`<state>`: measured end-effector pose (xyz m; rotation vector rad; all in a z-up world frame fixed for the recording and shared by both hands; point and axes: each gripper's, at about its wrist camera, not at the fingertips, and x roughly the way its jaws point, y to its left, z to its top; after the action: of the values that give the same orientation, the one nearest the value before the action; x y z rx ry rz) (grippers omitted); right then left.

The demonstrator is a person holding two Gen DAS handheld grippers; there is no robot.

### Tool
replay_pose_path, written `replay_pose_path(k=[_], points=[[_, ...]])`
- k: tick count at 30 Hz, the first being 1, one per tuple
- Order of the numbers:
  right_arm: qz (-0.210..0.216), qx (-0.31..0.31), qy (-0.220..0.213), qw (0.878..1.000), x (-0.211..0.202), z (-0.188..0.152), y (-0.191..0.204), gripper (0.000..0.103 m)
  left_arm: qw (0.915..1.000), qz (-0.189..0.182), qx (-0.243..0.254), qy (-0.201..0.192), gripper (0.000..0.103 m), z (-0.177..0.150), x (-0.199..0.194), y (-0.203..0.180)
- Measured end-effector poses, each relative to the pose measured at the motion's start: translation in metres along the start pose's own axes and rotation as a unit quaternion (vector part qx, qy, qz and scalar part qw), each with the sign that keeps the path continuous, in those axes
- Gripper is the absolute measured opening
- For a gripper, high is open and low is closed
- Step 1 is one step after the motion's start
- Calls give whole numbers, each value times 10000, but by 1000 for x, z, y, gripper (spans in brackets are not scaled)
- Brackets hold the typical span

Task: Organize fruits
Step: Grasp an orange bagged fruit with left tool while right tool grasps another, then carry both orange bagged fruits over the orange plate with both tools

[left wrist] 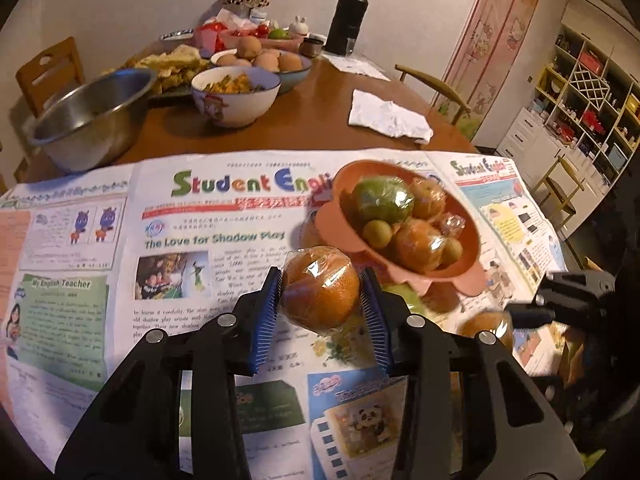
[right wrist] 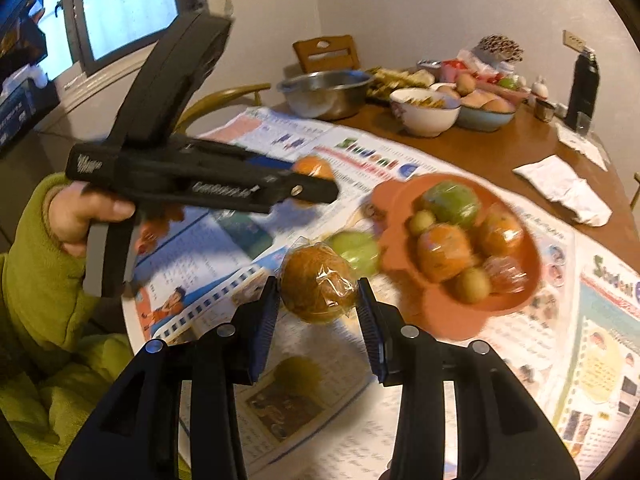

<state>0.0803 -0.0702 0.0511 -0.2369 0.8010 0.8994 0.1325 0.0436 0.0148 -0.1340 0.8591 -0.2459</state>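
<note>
My left gripper [left wrist: 320, 278] is shut on a plastic-wrapped orange [left wrist: 320, 304], held a little above the newspaper. My right gripper [right wrist: 318, 286] is shut on a second wrapped orange [right wrist: 316, 292]. A salmon flower-shaped bowl [left wrist: 400, 276] lies just ahead and to the right, holding a large green fruit [left wrist: 382, 200], wrapped oranges and small yellow-green fruits. One loose green fruit [right wrist: 356, 250] rests on the paper beside the bowl [right wrist: 448, 320]. In the right wrist view a hand in a green sleeve holds the left gripper [right wrist: 308, 180] with its orange [right wrist: 314, 166].
Newspaper [left wrist: 200, 220] covers the near half of the round wooden table. Behind it stand a steel bowl [left wrist: 92, 116], a white bowl of food [left wrist: 236, 96], plates of food, a black flask [left wrist: 348, 16] and a crumpled white napkin [left wrist: 390, 118]. Wooden chairs ring the table.
</note>
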Motion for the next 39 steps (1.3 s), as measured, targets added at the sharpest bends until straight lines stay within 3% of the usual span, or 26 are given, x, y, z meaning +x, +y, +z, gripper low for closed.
replay_pose_path(k=[15,28,39], points=[[-548,373,-513,9965,-37,14,-58,37,9997,-94,201,-62,32,24,8,-24],[-884,755,-564,9916,-40,14,-98,37,9989,-172,409,126,32,36,30,-42],[-1112,974,-359,9884,-21,10,-126,37,9986,-144,429,266,32,38,47,-44]])
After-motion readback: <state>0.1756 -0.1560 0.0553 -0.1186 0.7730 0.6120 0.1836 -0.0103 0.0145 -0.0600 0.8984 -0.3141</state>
